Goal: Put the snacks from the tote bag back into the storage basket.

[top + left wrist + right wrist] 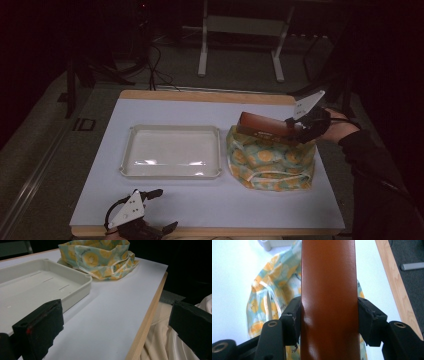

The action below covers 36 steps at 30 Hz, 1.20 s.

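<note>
Right gripper point(296, 131) clamps a long brown box point(265, 128) by its sides, w/ the box held tilted just above a yellow-and-teal patterned cloth bag point(270, 161) on the table's right half. Left gripper point(161, 210), jaws spread wide & holding nothing, sits at the near edge of the white table point(200, 200), in front of a cream tray point(171, 151) lying just left of the bag.

Dim, dark surroundings with a bright, glaring white table point(210, 200); the right gripper view is overexposed, softly blurred
</note>
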Available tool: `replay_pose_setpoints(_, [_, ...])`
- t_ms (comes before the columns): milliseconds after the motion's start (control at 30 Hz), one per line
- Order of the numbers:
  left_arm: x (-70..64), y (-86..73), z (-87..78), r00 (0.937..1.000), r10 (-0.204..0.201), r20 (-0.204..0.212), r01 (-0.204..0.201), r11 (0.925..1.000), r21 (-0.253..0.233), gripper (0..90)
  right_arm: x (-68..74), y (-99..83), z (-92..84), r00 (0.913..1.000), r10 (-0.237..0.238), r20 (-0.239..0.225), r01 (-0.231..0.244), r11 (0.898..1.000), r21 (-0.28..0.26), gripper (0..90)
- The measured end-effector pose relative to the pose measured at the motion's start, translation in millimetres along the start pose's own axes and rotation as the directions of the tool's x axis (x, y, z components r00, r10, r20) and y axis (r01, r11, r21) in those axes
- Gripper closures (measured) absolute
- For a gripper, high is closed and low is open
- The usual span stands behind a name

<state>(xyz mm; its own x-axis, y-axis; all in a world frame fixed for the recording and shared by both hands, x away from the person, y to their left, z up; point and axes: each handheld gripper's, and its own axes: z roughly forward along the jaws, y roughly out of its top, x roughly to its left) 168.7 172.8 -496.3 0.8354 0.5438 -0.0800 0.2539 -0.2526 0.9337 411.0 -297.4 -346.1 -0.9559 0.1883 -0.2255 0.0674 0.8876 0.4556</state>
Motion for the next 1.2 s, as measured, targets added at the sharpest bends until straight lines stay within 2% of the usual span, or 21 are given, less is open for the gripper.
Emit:
replay_pose_setpoints(667, [-0.5, 0.1, -0.7, 0.9999, 0.005, 0.012, -0.005, 1.0000, -0.008, 0.0, 5.8, 59.1, 19.3, 0.9941, -0.101, -0.041, 0.100, 0.995, -0.015, 43.1])
replay_pose_setpoints(900, [-0.7, 0.3, -0.7, 0.9999, 0.007, 0.012, -0.007, 0.9999, -0.009, 0.0, 12.2, 80.6, 27.5, 0.9880, -0.143, -0.059, 0.141, 0.989, -0.036, 43.1])
replay_pose_setpoints(1000, [-0.2, 0.3, -1.1, 0.9999, 0.004, 0.010, -0.004, 0.9999, -0.011, 0.0, 15.9, 89.8, 33.0, 0.9829, -0.171, -0.068, 0.169, 0.985, -0.039, 43.1])
replay_pose_setpoints(1200, [-0.3, -0.1, -1.1, 0.9999, 0.008, 0.012, -0.008, 0.9999, -0.008, 0.0, 20.0, 103.9, 44.6, 0.9774, -0.192, -0.088, 0.189, 0.981, -0.045, 43.1])
